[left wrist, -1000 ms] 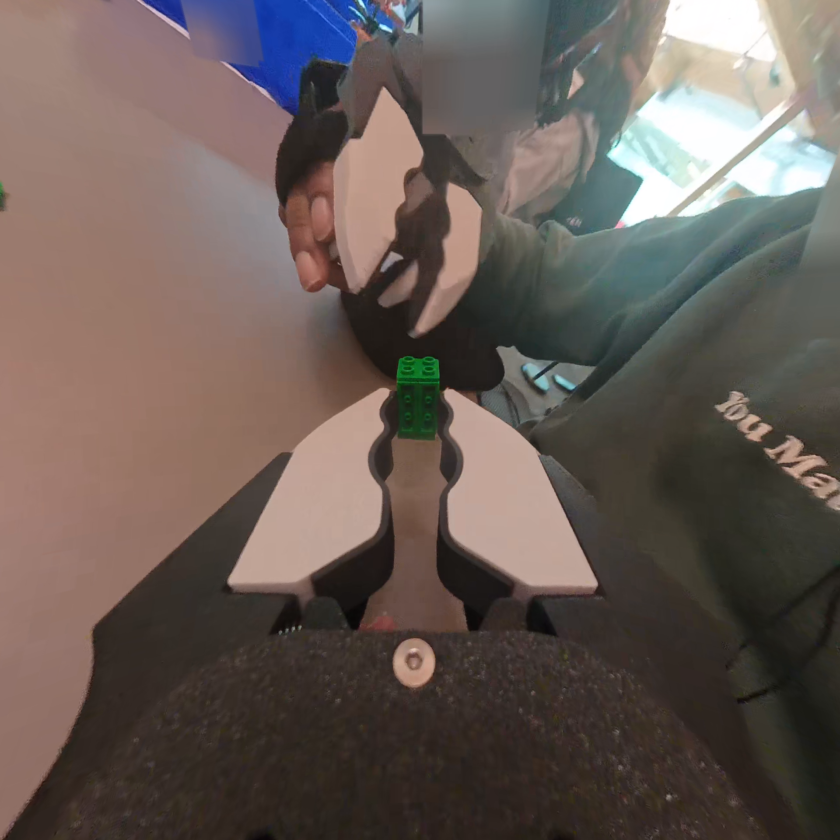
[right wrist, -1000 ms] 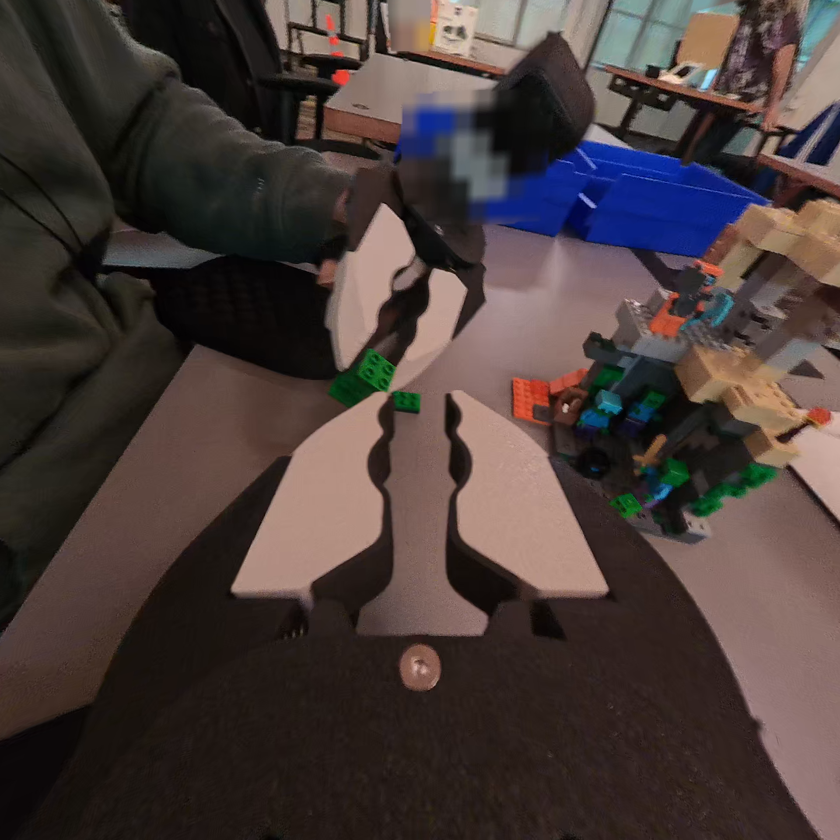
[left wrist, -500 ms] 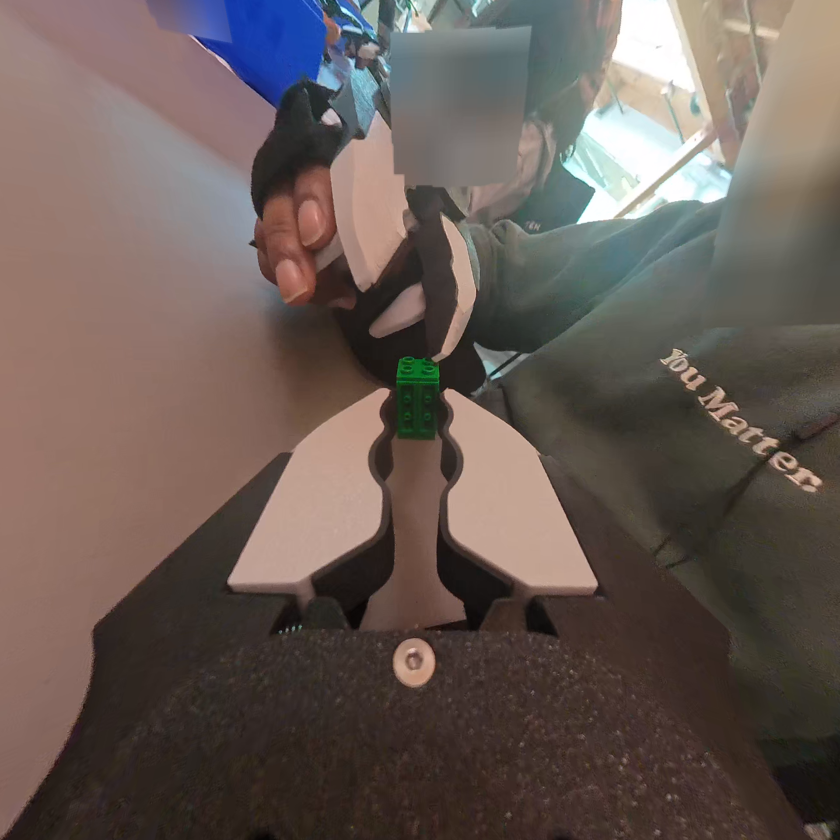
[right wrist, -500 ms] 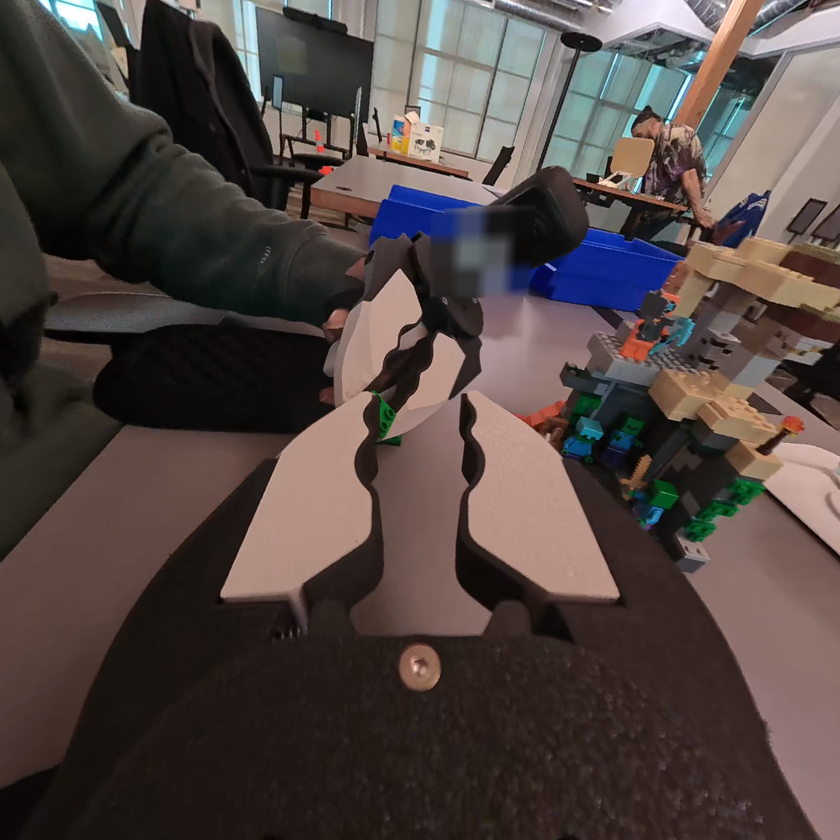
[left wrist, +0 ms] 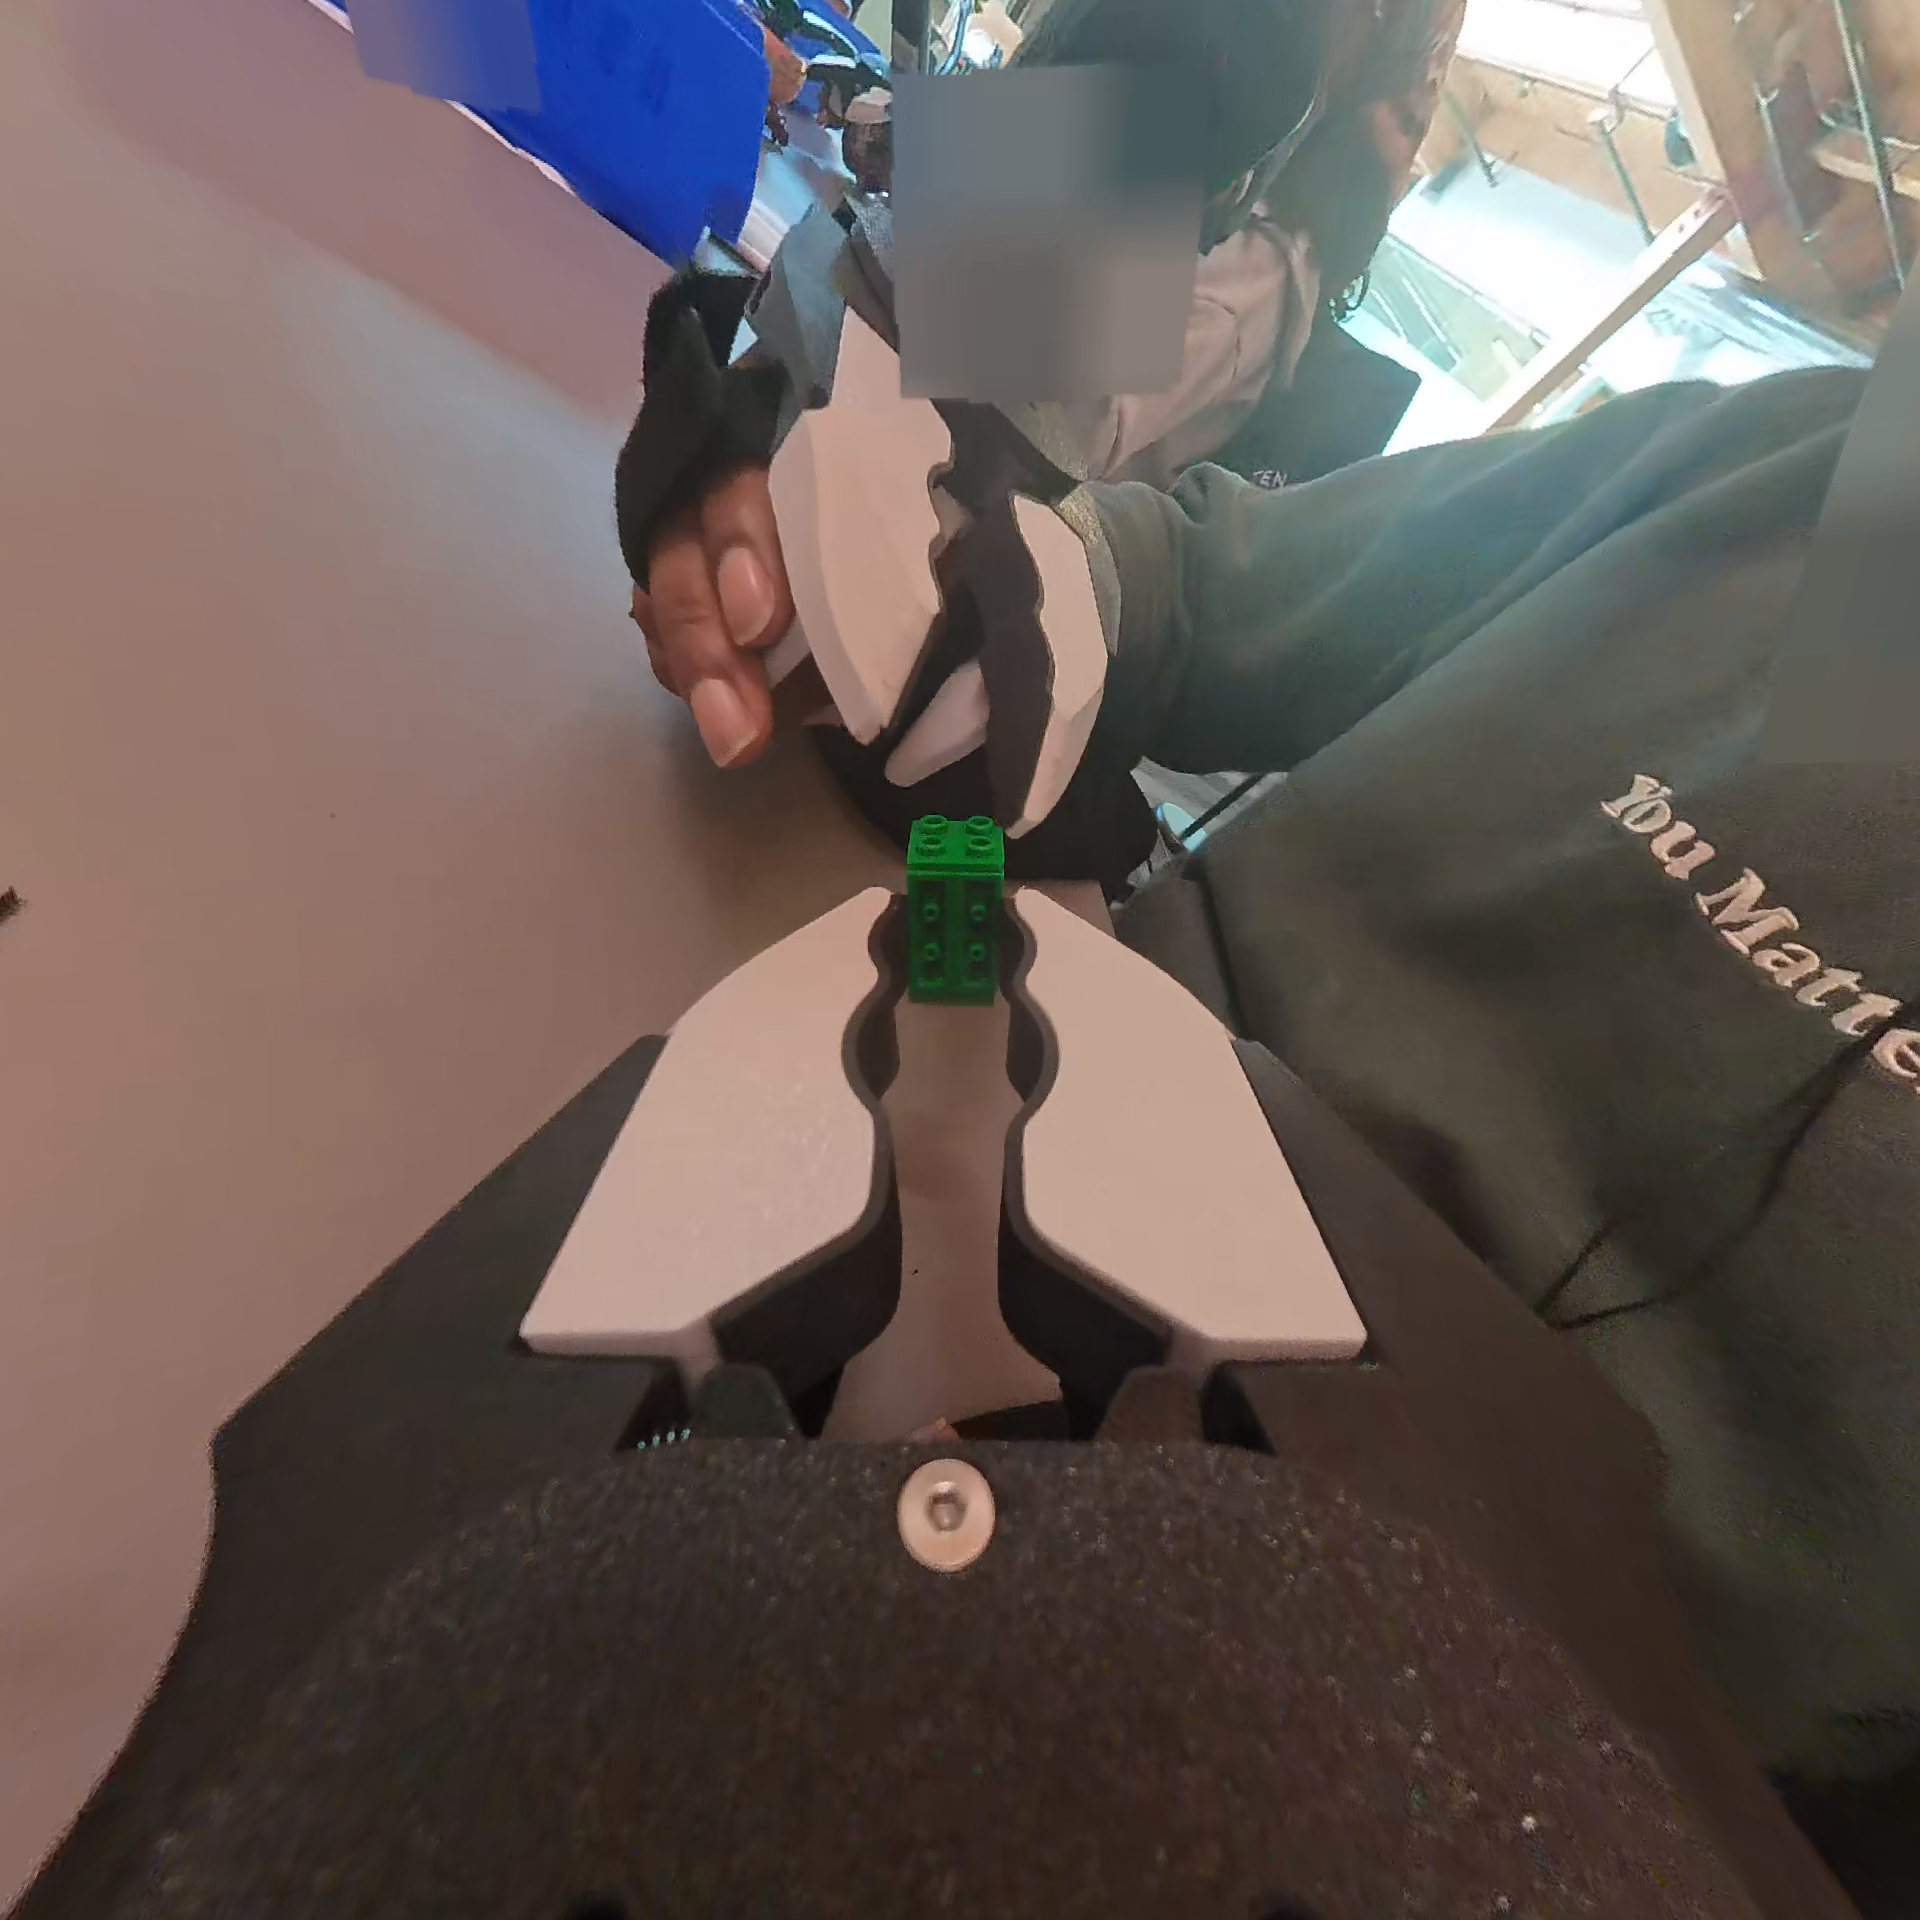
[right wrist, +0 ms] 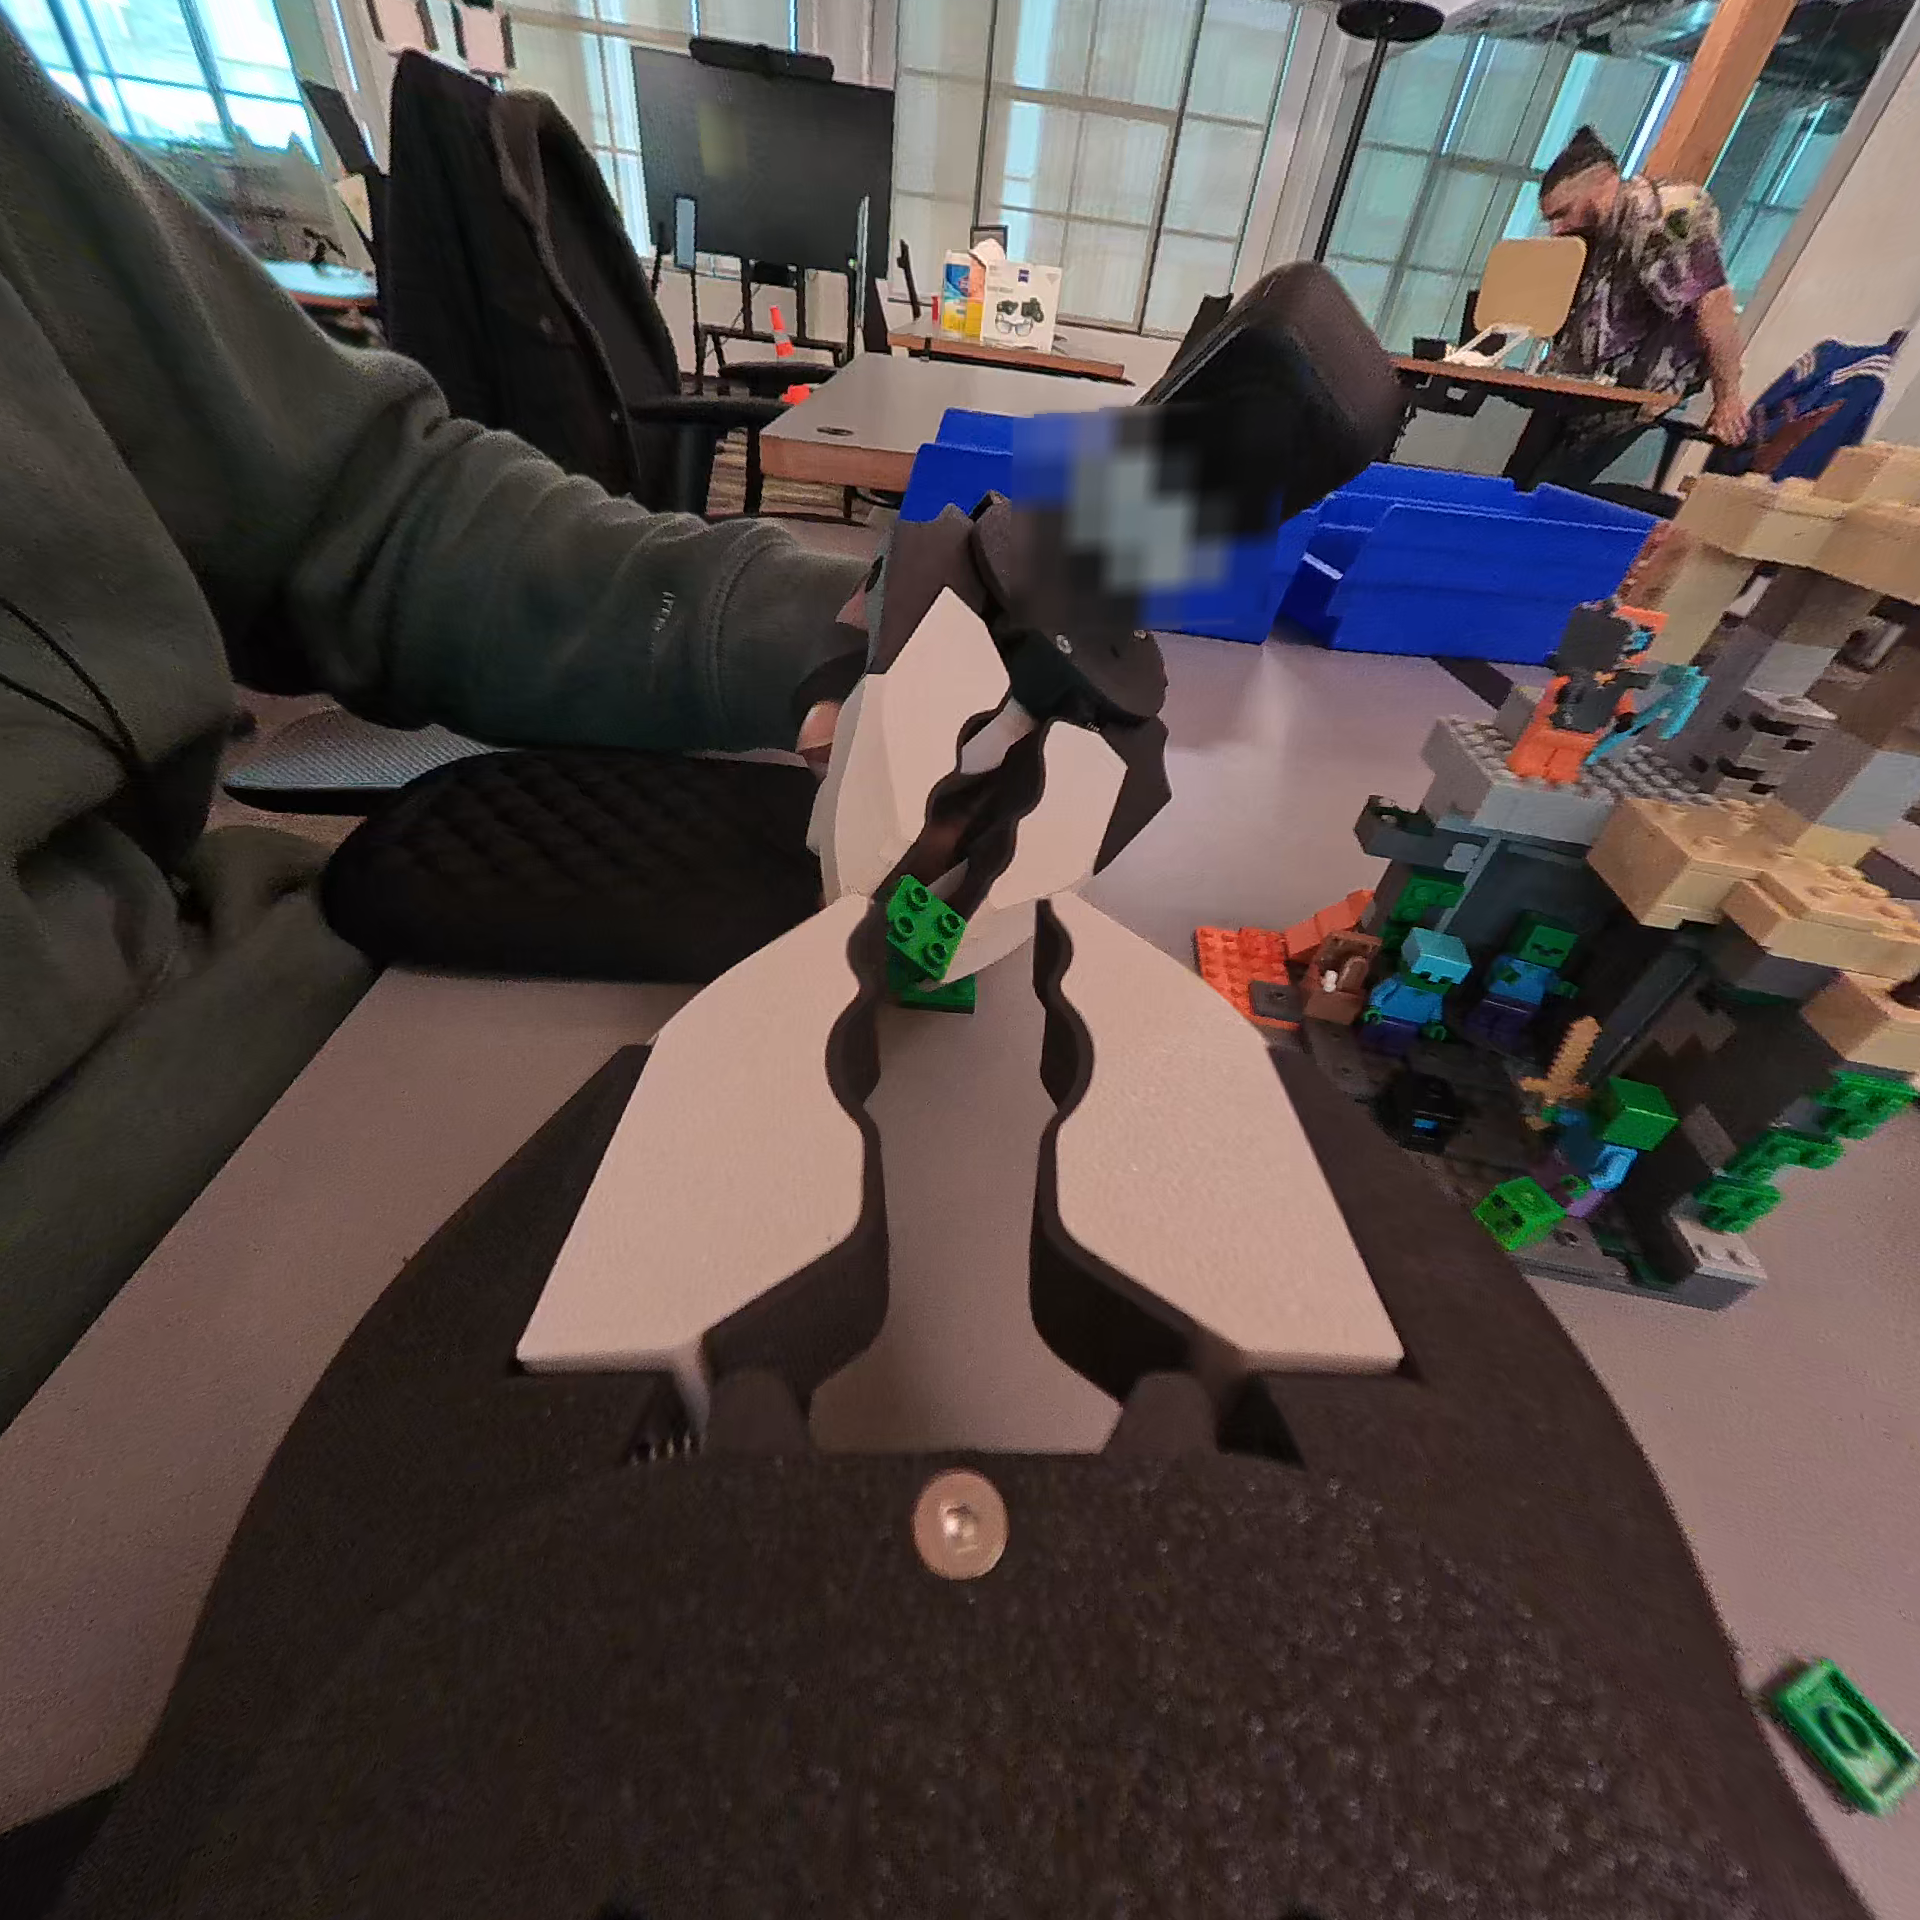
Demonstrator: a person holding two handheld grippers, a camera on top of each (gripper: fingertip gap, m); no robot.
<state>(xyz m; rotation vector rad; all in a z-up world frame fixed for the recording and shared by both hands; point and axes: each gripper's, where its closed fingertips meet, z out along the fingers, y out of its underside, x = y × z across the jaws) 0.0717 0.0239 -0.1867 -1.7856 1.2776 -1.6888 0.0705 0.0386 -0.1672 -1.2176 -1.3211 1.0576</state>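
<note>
behind us runs a bright office of tall windows, desks and blue bins (right wrist: 1455, 582), and under our tools lies a plain grey table (left wrist: 312, 727). we judge the step in hand to be a meeting of the two tools over small bricks – one piece gripped, the other tool standing ready. our left gripper (left wrist: 954, 914) is clamped on a green brick (left wrist: 955, 914): the brick sits pinched between the very tips, its studded end poking out beyond them. in the right wrist view that same left gripper (right wrist: 940, 935) hangs tip-down over the table with the green brick (right wrist: 923, 927) tilted in its tips, directly above a flat green plate (right wrist: 935, 995) lying on the surface; whether the two touch we cannot tell. our right gripper (right wrist: 951, 925) stands parted and holds nothing, its tips either side of that spot, and in the left wrist view it (left wrist: 935, 769) shows just beyond the brick, held by a hand (left wrist: 717, 634). any next move, we judge, calls for fine alignment of studs – and a steady grip, since the piece is small. well to the right stands a tall brick model (right wrist: 1683, 894), and a loose green tile (right wrist: 1847, 1748) lies near the table edge.
</note>
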